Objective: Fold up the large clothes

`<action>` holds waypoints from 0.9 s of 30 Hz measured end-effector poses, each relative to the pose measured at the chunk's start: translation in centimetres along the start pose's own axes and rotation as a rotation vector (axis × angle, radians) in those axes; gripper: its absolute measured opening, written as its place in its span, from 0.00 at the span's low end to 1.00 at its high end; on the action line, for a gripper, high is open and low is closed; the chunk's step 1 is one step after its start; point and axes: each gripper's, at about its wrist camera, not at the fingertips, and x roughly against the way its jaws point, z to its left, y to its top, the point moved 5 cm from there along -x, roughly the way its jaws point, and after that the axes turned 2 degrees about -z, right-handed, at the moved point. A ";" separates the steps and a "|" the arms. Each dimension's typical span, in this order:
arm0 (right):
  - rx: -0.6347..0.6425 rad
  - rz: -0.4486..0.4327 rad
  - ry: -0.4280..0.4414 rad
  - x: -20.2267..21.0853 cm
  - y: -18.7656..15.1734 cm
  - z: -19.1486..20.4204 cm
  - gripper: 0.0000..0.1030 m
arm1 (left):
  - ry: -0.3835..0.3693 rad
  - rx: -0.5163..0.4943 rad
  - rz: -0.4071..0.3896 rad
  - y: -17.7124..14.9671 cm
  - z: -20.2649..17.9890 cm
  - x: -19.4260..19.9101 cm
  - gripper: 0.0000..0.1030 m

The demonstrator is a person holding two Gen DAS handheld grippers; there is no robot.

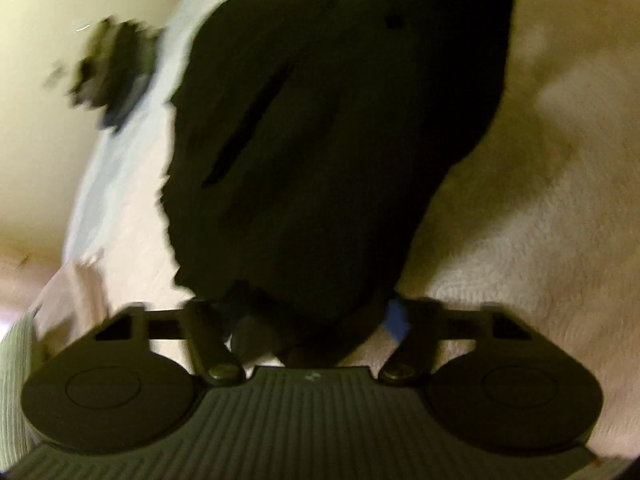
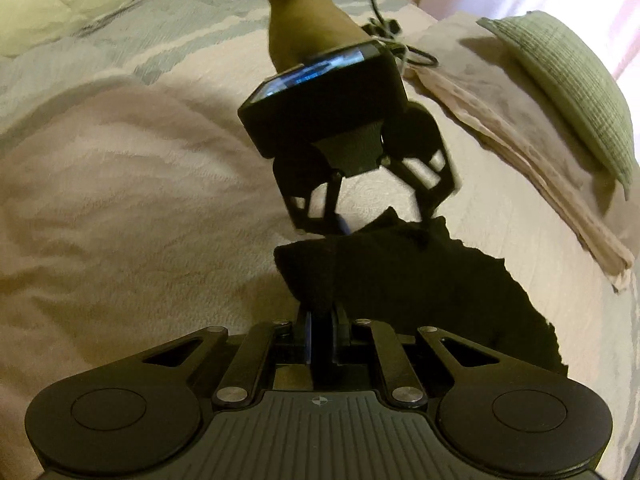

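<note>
A black garment (image 1: 320, 140) lies on the bed and fills the middle of the blurred left wrist view. My left gripper (image 1: 300, 316) is open, its fingers wide apart with the garment's near edge between them. From the right wrist view, the left gripper (image 2: 372, 220) hovers at the far edge of the black garment (image 2: 400, 280), held by a person's hand (image 2: 308, 28). My right gripper (image 2: 320, 328) is shut on a bunched corner of the garment, which rises just in front of the fingertips.
The bed cover (image 2: 140, 200) is pale pink and wrinkled. At the right are a green striped pillow (image 2: 568, 92) and a folded pink cloth (image 2: 500, 128). A black cable (image 2: 400, 40) lies behind the hand. A dark blurred object (image 1: 112, 72) sits far left.
</note>
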 end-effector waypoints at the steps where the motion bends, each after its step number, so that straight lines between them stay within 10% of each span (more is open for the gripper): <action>1: -0.017 -0.003 -0.001 0.2 0.0 -0.2 0.05 | -0.027 -0.017 0.016 0.0 0.1 -0.2 0.25; 14: -0.672 -0.221 -0.051 10.2 -3.8 -12.2 0.05 | -0.128 0.243 0.087 5.9 17.7 2.6 0.12; 27: -1.426 -0.283 -0.071 11.2 -27.4 -24.2 0.05 | -0.361 0.197 0.119 18.2 27.3 -16.5 0.13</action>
